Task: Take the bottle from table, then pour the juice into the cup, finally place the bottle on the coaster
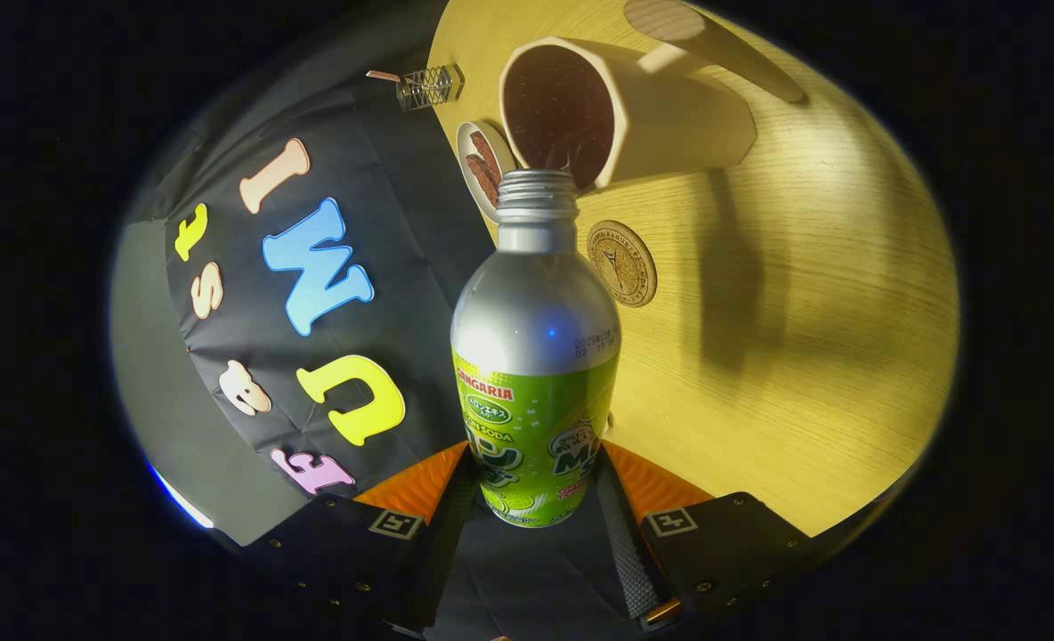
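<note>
A silver bottle (534, 347) with a green label sits between my fingers, and my gripper (534, 485) is shut on its lower body. The whole view is rolled over, so the bottle is tipped sideways relative to the wooden table (803, 356). Its open threaded mouth (536, 185) meets the rim of a cream mug (616, 116), whose inside looks dark. No stream of juice can be made out. A round cork coaster (621, 263) lies on the table just beside the bottle's neck, nearer to me than the mug.
A small white dish (484, 167) holding brown pieces sits beside the mug, next to the bottle's mouth. A clear little box (429, 86) stands beyond it at the table's edge. A wooden-ended cream handle (714, 40) lies past the mug. The booth's black cloth wall (385, 223) borders the table.
</note>
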Available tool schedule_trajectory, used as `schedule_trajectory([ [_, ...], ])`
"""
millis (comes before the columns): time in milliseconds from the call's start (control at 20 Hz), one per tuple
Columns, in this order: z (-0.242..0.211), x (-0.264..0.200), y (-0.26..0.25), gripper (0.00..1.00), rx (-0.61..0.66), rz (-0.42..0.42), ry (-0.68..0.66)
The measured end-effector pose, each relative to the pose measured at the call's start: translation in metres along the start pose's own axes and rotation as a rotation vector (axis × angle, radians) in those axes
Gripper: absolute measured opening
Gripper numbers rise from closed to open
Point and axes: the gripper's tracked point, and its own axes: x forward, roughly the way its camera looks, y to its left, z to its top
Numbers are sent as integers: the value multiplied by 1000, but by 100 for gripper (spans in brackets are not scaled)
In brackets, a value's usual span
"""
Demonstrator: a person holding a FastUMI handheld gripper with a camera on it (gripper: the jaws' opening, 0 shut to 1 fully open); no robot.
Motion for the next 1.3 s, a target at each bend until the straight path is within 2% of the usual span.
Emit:
schedule_trajectory([
  [1300,1,-7,41,76,217,32,-3],
])
